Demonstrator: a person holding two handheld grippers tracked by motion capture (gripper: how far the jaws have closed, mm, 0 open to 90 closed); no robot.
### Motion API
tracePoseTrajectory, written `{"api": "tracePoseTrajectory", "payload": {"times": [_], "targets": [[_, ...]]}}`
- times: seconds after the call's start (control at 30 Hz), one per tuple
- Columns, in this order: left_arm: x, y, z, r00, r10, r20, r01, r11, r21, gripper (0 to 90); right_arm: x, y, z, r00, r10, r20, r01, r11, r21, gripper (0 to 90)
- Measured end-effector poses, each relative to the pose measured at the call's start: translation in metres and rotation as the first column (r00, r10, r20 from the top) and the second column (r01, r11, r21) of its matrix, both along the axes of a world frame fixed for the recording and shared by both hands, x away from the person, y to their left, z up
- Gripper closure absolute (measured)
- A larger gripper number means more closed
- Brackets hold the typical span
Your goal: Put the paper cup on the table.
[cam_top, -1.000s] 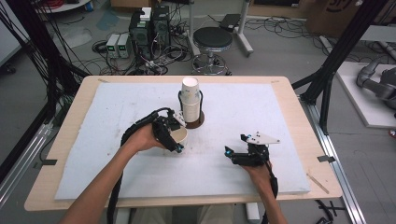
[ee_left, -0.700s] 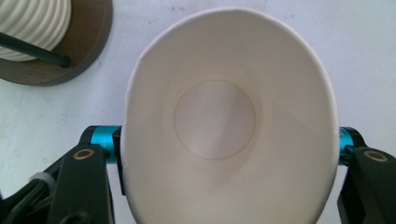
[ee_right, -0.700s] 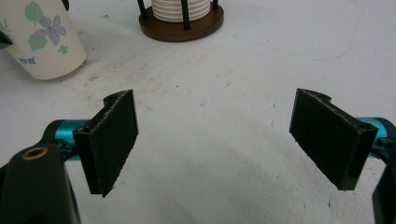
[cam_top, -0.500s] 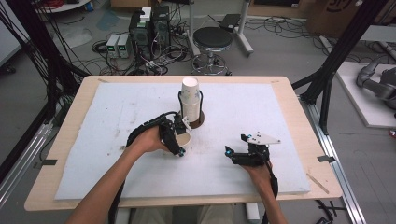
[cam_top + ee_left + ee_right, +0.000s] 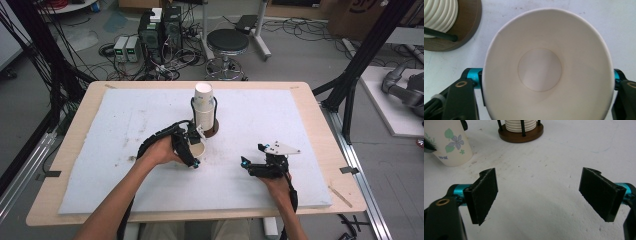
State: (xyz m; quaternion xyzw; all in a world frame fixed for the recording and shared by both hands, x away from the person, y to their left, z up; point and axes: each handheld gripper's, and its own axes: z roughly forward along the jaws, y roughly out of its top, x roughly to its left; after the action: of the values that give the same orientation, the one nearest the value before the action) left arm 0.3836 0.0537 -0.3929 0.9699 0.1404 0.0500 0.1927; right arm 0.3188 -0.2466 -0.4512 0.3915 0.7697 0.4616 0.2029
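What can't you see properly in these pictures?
- Left gripper pads: in the left gripper view the paper cup covers them, so contact can't be judged.
- Cup stack: top cut off by the right gripper view's edge.
- Print on the cup: too small to read.

I see a white foam mat (image 5: 125,125) spread under my left gripper (image 5: 195,150) and right gripper (image 5: 252,154), laid on a wooden table (image 5: 95,91). Well beyond both, on the floor, stand a round black stool (image 5: 227,42) and computer boxes (image 5: 160,30) among loose cables (image 5: 115,70).
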Motion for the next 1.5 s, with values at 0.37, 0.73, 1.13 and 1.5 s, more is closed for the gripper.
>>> {"api": "tracePoseTrajectory", "payload": {"times": [0.37,0.73,1.13,1.5], "targets": [[-0.002,0.006,-0.009,1.0,0.0,0.004,0.0,0.998,-0.064,15.9,0.0,0.0,0.0,1.0,-0.001,0.0,0.001,1.0,0.003,15.7],[-0.007,0.021,-0.007,1.0,0.01,0.002,-0.009,0.9905,-0.137,15.9,-0.001,0.0,0.0,1.0,-0.001,-0.003,0.001,1.0,0.001,15.7],[-0.022,0.056,0.004,0.9977,0.043,0.052,-0.029,0.9685,-0.248,16.0,-0.002,0.0,0.0,0.9998,-0.001,0.021,0.001,1.0,-0.002,15.7],[-0.036,0.093,0.01,0.9891,0.12,0.085,-0.084,0.935,-0.345,16.0,-0.004,0.0,0.0,0.9993,-0.005,0.036,0.005,1.0,0.003,15.7]]}}
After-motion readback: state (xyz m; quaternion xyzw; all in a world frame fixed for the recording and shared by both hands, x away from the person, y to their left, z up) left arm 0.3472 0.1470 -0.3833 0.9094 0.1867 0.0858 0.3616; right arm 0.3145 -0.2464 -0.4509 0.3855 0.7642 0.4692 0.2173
